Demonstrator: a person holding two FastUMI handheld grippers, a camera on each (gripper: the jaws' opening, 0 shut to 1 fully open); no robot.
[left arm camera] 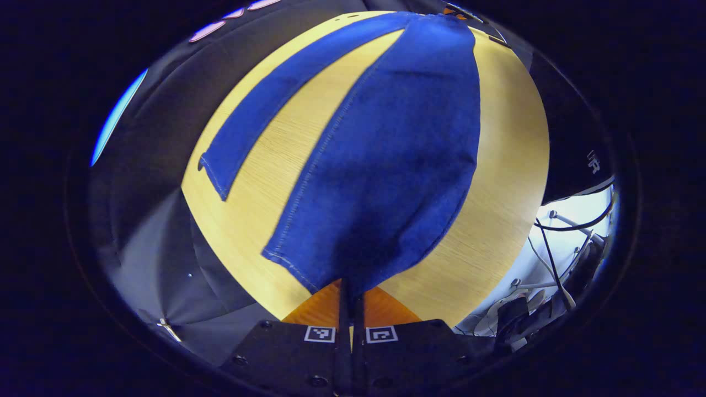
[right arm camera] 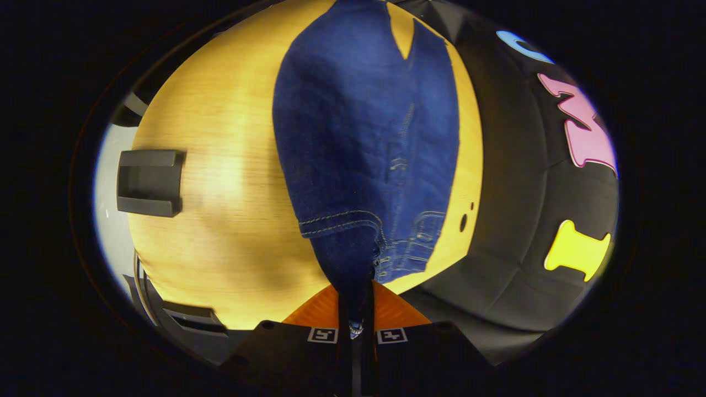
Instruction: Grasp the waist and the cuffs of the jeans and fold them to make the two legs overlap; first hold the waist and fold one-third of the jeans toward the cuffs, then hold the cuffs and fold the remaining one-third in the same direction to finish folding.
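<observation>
Blue jeans (left arm camera: 386,154) lie on a light wooden table (left arm camera: 496,220). In the left gripper view, my left gripper (left arm camera: 351,292) is shut on the cuff of one leg, which is lifted off the table toward the camera. The other leg (left arm camera: 265,105) lies flat at the left, its cuff free. In the right gripper view, my right gripper (right arm camera: 358,300) is shut on the waist of the jeans (right arm camera: 364,143), raised above the table (right arm camera: 220,193), with the waistband and belt loops bunched just above the fingers.
A black bracket (right arm camera: 149,182) sits at the table's left edge in the right gripper view. Cables and a stand (left arm camera: 557,259) lie beyond the table's right edge in the left gripper view. Black cloth wall surrounds the table.
</observation>
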